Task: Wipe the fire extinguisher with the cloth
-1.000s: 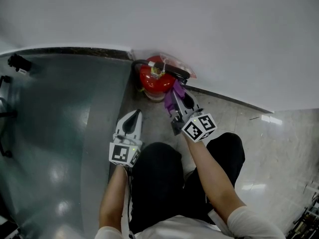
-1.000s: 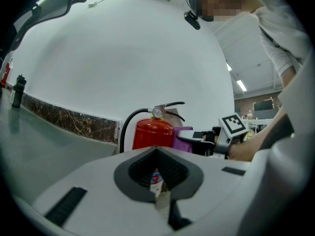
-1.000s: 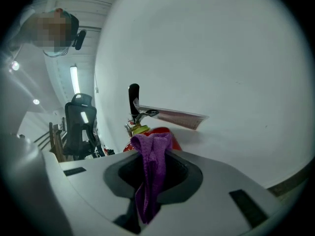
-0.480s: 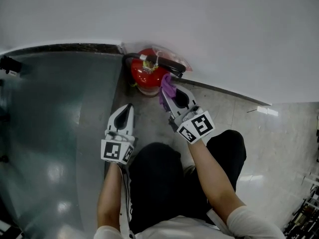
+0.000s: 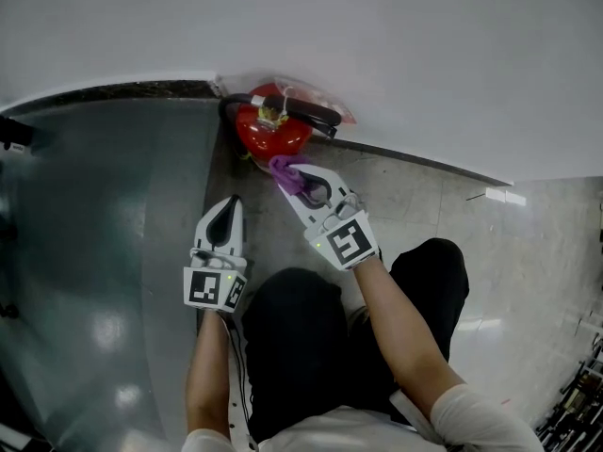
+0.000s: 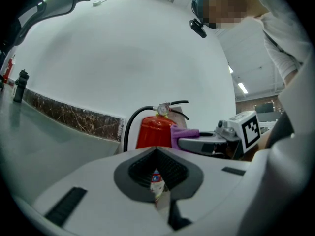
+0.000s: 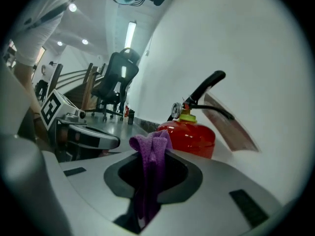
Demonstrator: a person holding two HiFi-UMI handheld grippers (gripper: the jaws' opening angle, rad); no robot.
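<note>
A red fire extinguisher (image 5: 273, 130) with a black hose and handle stands on the floor against the white wall; it also shows as the extinguisher (image 6: 153, 132) and the extinguisher (image 7: 189, 136) in the two gripper views. My right gripper (image 5: 285, 171) is shut on a purple cloth (image 5: 284, 169), which sits just in front of the red body, low on it. The cloth (image 7: 150, 156) bunches up out of the jaws, close to the tank; whether it touches I cannot tell. My left gripper (image 5: 232, 205) is shut and empty, to the left of the extinguisher and short of it.
A dark marble skirting (image 5: 113, 90) runs along the wall at left above a glossy grey floor (image 5: 104, 215). A clear plastic tag (image 7: 231, 124) hangs behind the extinguisher. An office chair (image 7: 115, 82) stands far off. The person's black-trousered knees (image 5: 301, 328) are below the grippers.
My right gripper has rolled and carried the purple cloth leftward, from the extinguisher's right side to its front. The left gripper has stayed where it was, still shut.
</note>
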